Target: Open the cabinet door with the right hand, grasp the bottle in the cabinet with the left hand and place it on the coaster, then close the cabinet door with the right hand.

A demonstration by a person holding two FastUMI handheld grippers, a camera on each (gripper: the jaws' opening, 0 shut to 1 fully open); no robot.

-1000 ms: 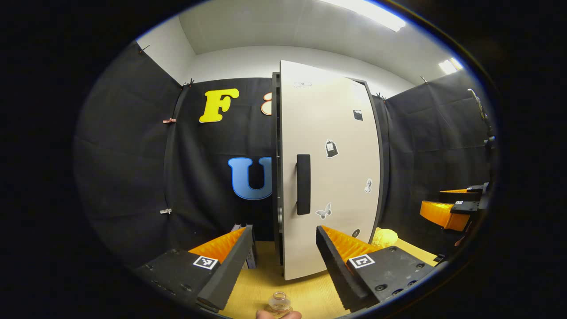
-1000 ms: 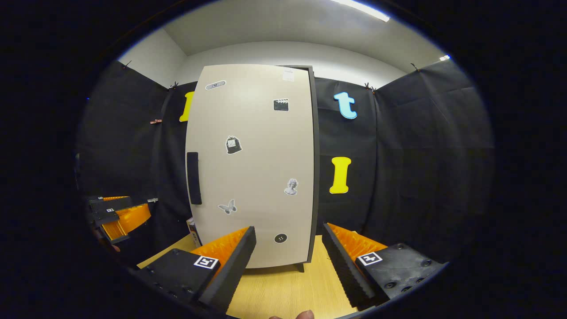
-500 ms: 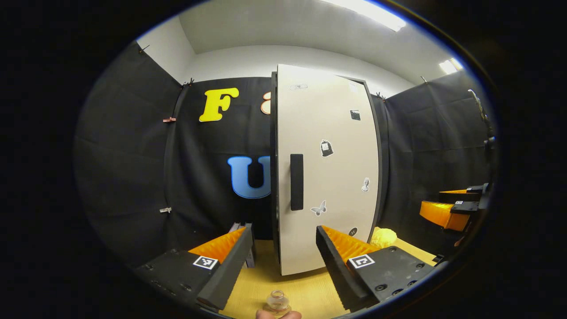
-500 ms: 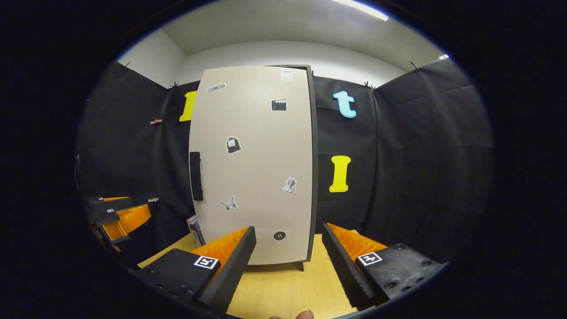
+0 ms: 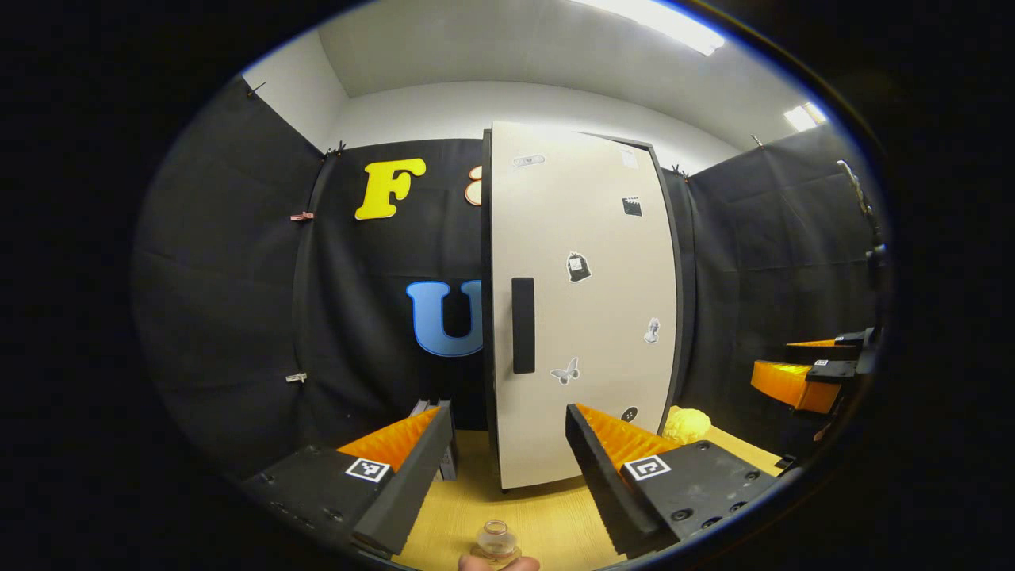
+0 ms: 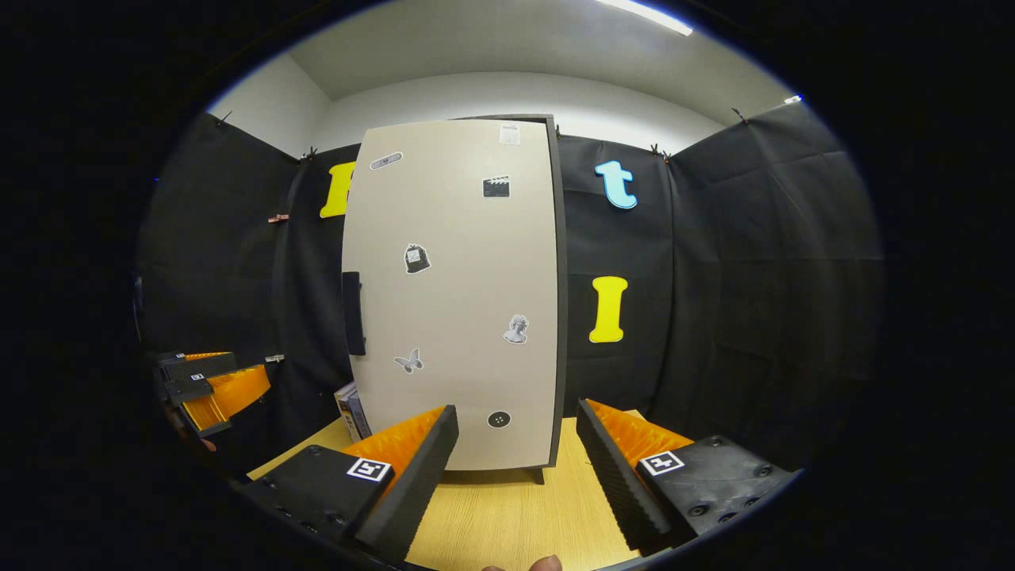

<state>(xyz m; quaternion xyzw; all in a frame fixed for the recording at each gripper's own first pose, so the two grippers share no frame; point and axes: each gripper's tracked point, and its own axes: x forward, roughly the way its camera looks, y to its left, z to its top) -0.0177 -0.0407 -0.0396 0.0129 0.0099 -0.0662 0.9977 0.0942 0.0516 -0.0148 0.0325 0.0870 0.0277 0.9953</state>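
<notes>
Swung nearer its frame over the last second, the cabinet door is being left to settle shut while both the left gripper and right gripper are being held wide open and empty, clear of the bottle standing on the table.

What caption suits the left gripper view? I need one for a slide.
Left tool open before the shut cabinet door, with a glass bottle on the wooden table below.
</notes>
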